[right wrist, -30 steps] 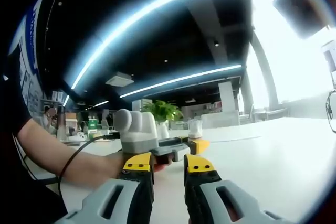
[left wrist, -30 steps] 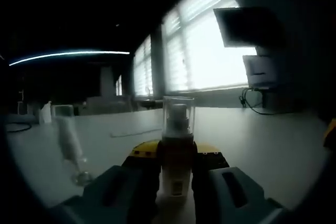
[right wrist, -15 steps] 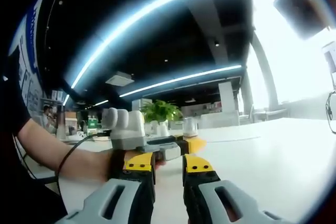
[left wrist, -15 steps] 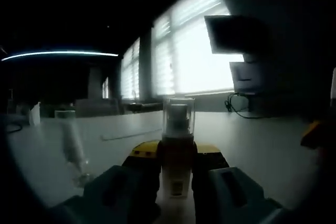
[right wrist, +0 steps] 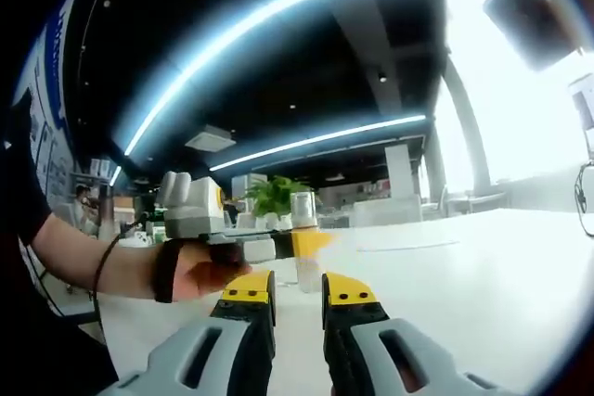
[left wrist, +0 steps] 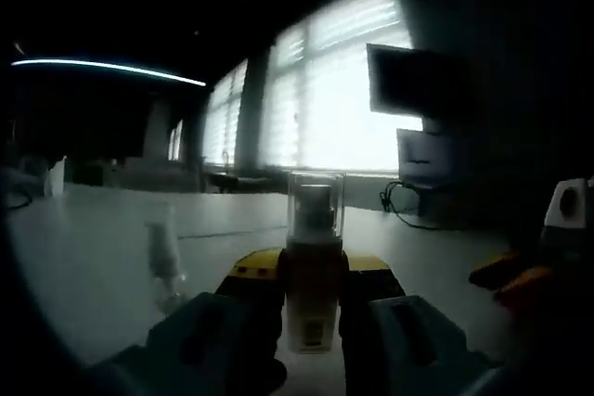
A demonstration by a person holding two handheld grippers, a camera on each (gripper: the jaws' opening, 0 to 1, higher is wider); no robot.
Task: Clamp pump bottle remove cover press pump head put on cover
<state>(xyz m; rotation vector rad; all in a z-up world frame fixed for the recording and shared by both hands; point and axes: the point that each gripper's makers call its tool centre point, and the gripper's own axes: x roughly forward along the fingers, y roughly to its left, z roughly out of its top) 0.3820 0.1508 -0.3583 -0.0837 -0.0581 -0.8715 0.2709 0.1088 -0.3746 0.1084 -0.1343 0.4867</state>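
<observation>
Between the yellow-tipped jaws of the left tool (left wrist: 311, 289), pinched upright: small amber pump bottle (left wrist: 313, 299) with clear plastic cover (left wrist: 316, 206) on, over the white desk (left wrist: 83, 257). Off left, a slim clear spray bottle (left wrist: 164, 261). Right tool (right wrist: 286, 296) narrowly parted, gripping nothing.

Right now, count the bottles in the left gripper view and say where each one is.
2. The pump bottle stands clamped in the left gripper; a smaller clear bottle stands on the table beyond, left.

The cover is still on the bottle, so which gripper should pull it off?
Right. The left gripper is shut on the pump bottle, while the right gripper is open and empty, facing it.
</observation>
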